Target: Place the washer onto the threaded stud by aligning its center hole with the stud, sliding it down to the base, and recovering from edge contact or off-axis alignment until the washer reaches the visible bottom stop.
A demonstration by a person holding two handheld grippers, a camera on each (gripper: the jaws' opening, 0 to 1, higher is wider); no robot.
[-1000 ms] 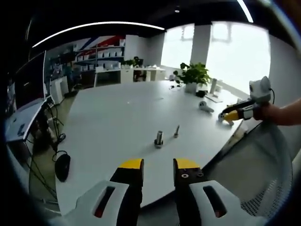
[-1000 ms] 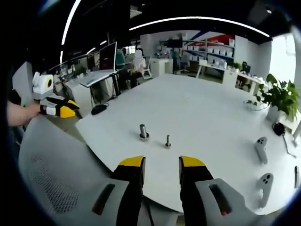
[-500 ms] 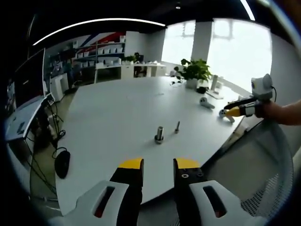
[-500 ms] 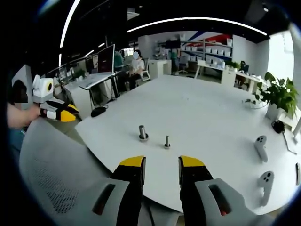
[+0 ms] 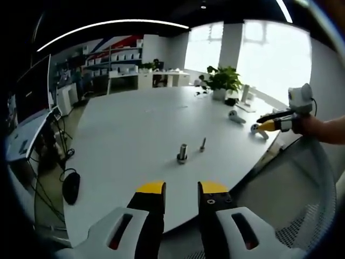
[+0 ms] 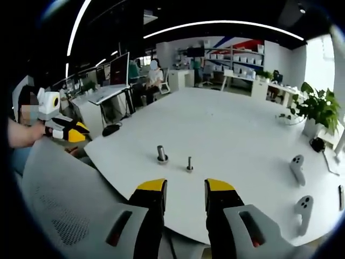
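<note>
Two small metal parts stand upright on the white round table. One is a thick short post with a wider ring at its foot. The other is a thin threaded stud beside it. I cannot make out the washer as a separate piece at this distance. My left gripper is open and empty, held back from the table edge, and it appears at far left in the right gripper view. My right gripper is also open and empty; a hand holds it at far right in the left gripper view.
A grey mesh chair back stands between the grippers and the table. Two white hand controllers and a potted plant sit toward one side of the table. Desks, monitors and a seated person are behind.
Both views have drifted a little with the hands. The two metal parts have not moved on the table, and both pairs of jaws keep the same gap.
</note>
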